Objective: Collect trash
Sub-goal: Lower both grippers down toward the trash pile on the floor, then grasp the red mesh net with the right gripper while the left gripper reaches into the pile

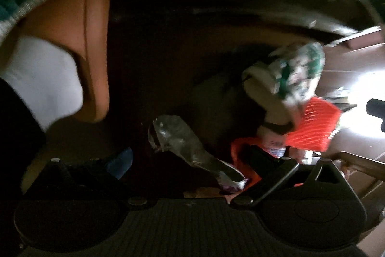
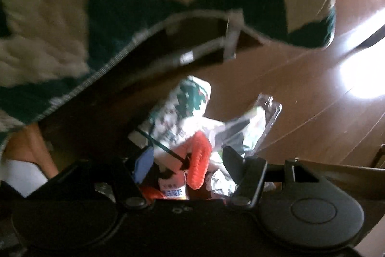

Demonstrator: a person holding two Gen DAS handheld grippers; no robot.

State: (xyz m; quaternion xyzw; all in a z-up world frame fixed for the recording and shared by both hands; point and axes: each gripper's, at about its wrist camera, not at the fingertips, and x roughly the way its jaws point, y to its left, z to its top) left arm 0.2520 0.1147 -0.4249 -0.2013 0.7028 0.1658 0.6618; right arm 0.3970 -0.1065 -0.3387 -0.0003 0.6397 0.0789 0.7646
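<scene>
In the dim left wrist view, a crumpled clear plastic wrapper (image 1: 178,136) lies between the wide-apart fingers of my left gripper (image 1: 190,151), nearer the right finger; I see no pinch on it. An orange mesh basket (image 1: 310,129) sits just right of it, with a green-and-white patterned cloth bundle (image 1: 296,69) above. In the right wrist view, my right gripper (image 2: 187,151) stands open over the orange mesh (image 2: 199,160). There, a black strap (image 2: 166,148), the patterned cloth (image 2: 187,107) and a clear plastic package (image 2: 252,127) crowd together. Both views are blurred.
A green-and-white rug or blanket (image 2: 72,16) drapes over a dark table edge (image 2: 149,59) above the trash. A person's leg with a white sock (image 1: 41,83) is at the left. Brown wooden floor (image 2: 300,88) with a bright glare patch lies to the right.
</scene>
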